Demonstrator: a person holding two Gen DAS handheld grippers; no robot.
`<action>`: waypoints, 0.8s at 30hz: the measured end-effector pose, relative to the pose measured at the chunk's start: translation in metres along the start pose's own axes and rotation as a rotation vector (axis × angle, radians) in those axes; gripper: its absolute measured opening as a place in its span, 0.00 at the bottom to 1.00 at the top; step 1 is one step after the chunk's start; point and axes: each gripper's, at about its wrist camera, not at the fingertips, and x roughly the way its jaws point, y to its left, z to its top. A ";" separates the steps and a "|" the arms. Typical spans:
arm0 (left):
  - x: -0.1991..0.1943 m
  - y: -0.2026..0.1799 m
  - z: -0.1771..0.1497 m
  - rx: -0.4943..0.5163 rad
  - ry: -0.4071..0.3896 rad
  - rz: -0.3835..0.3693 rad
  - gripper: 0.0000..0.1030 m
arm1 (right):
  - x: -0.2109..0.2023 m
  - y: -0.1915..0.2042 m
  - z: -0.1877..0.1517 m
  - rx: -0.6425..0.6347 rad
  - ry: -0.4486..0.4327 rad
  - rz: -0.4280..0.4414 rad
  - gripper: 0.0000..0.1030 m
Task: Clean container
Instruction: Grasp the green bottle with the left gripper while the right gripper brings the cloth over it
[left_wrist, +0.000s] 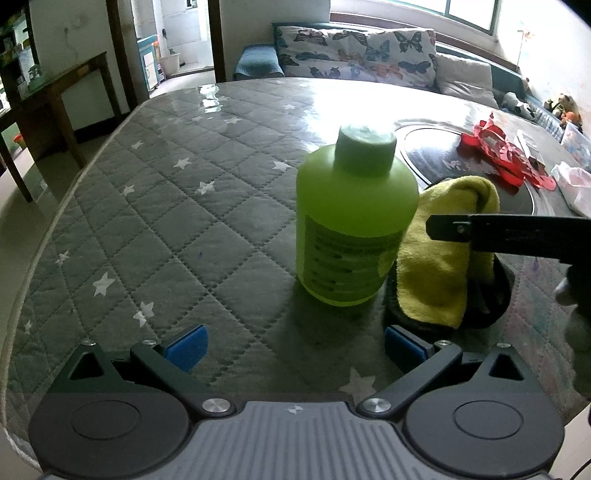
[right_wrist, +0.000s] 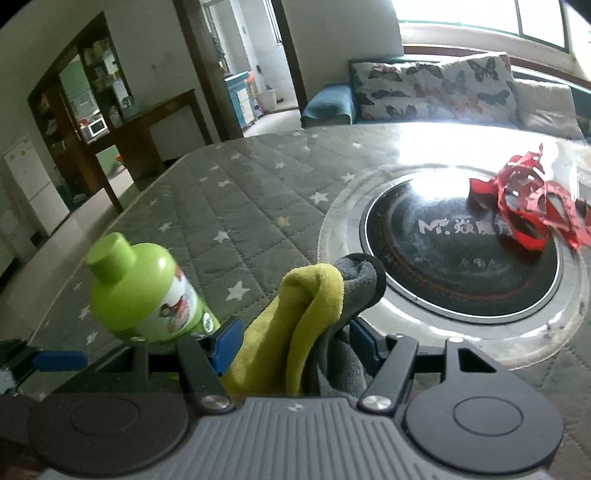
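Observation:
A green bottle (left_wrist: 356, 218) with a pale green cap stands upright on the quilted grey table cover (left_wrist: 166, 221). My left gripper (left_wrist: 295, 345) is open just short of it, its blue pads wider apart than the bottle and not touching it. To the bottle's right hangs a yellow and grey cloth (left_wrist: 439, 258), and a black finger (left_wrist: 480, 230) of my right gripper crosses in front of it. In the right wrist view my right gripper (right_wrist: 295, 345) is shut on the bunched cloth (right_wrist: 310, 314), with the bottle (right_wrist: 147, 291) close on its left.
A black round cooktop (right_wrist: 443, 266) is set into the table beyond the cloth, with red paper scraps (right_wrist: 524, 206) on its far side. A white plastic bag (left_wrist: 572, 181) lies at the right. The table edge (left_wrist: 44, 236) curves along the left. A sofa with butterfly cushions (left_wrist: 354, 51) stands behind.

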 end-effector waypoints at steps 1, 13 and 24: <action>0.000 0.001 0.000 0.000 -0.001 0.001 1.00 | 0.004 -0.001 0.000 0.004 0.006 -0.003 0.63; -0.003 0.009 0.001 -0.022 -0.014 0.027 1.00 | 0.026 -0.007 -0.007 0.020 0.008 0.025 0.30; -0.002 0.012 0.006 -0.028 -0.018 0.039 1.00 | 0.019 -0.011 -0.003 0.066 -0.027 0.143 0.27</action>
